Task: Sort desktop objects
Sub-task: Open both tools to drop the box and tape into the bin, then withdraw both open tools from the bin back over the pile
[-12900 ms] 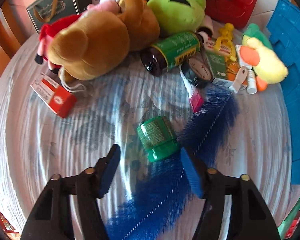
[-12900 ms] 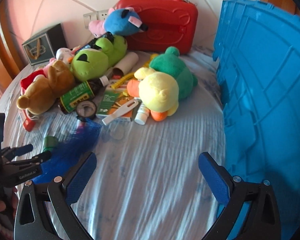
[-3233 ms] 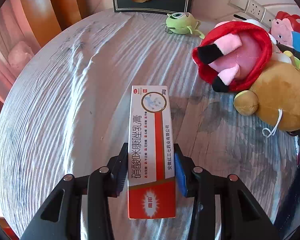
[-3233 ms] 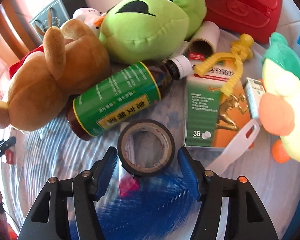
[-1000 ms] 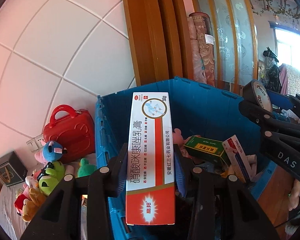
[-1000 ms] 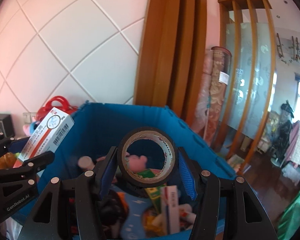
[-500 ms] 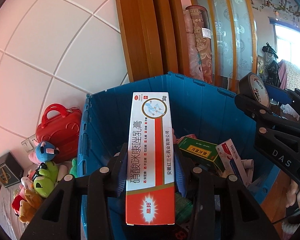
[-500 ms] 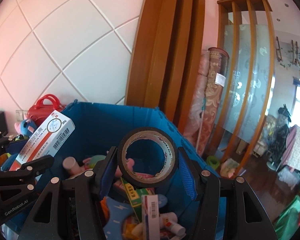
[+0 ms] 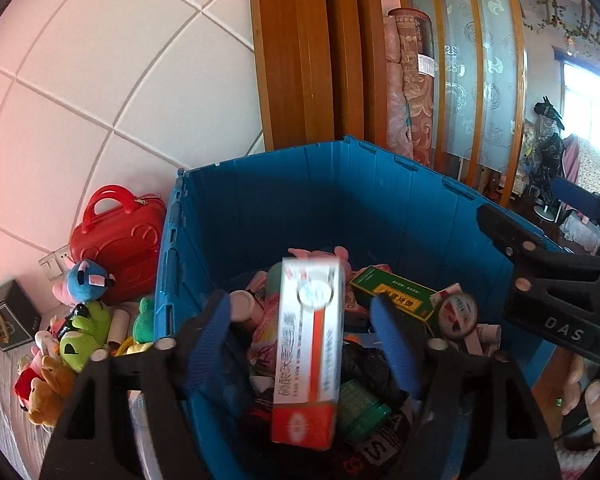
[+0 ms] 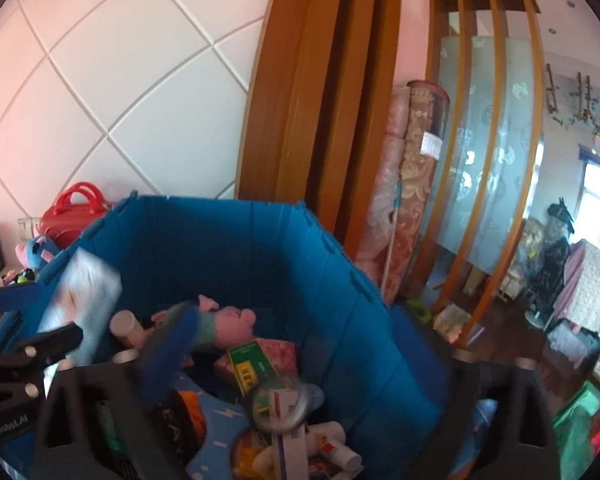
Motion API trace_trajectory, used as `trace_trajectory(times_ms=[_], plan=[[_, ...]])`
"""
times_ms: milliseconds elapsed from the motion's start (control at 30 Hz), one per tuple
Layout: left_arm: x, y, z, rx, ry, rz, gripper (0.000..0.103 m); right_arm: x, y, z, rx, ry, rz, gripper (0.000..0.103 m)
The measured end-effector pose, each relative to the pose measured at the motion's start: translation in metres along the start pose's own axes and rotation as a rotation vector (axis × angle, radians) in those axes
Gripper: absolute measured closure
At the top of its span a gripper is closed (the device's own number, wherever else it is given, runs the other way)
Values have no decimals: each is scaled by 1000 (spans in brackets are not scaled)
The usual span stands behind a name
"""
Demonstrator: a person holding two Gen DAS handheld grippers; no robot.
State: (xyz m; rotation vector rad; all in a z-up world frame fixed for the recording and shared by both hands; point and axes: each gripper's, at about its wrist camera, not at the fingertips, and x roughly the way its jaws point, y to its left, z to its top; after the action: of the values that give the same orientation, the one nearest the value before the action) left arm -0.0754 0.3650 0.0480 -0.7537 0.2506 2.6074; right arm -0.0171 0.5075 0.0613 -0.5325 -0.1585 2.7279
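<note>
Bin: blue plastic crate (image 9: 332,208) fills the middle of both views, its walls rising toward the upper centre and its inside heaped with boxes, tubes and toys.
Left gripper: left gripper (image 9: 306,332) at lower centre of the left wrist view, jaws spread wide, both blue pads clear of the box between them.
Ointment box: red-and-white ointment box (image 9: 308,356) sits in the gap between those pads, blurred, touching neither, over the crate's contents; in the right wrist view it shows as a pale smear at the left edge (image 10: 82,304).
Right gripper: right gripper (image 10: 300,360) at the bottom of the right wrist view, jaws spread very wide, gripping nothing; its black body also shows at the right edge of the left wrist view.
Tape roll: tape roll (image 10: 280,400) is blurred at lower centre, below the open jaws, over the pile; in the left wrist view it is at centre right (image 9: 458,316), just right of a green box (image 9: 396,296).
Pile: pink plush pig (image 10: 228,322) lies near the crate's far wall.
Table: red toy case (image 9: 118,236), blue plush (image 9: 86,282) and green plush (image 9: 82,336) sit outside the crate, at the left of the left wrist view.
</note>
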Motion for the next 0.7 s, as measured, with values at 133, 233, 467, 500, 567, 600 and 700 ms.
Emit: trace_trajectory(times_ms=[133,233,467,500,567,600,700], plan=[[-14,2,-6,4,-18,-9,20,-29,-5,-3,0,-50,-18,0],[-23,6,-10,-8,-16,-21,20,-46,-9,-5,14,-62,-6,0],[-42,8,-21,-14,-29,-42,20,-79,-11,-15,37,-75,14,0],[-44,9,-22,-13,-32,-40,20,-83,-10,-16,37,-77,16,0],[-49,10,-26,-15,-36,-38,20,-86,-8,-17,33,-77,14,0],[-52,11,-28,-16,-38,-36,20,-87,-6,-18,30,-77,12,0],[-60,20,-34,-29,-44,-21,20,-89,-1,-22,25,-70,19,0]])
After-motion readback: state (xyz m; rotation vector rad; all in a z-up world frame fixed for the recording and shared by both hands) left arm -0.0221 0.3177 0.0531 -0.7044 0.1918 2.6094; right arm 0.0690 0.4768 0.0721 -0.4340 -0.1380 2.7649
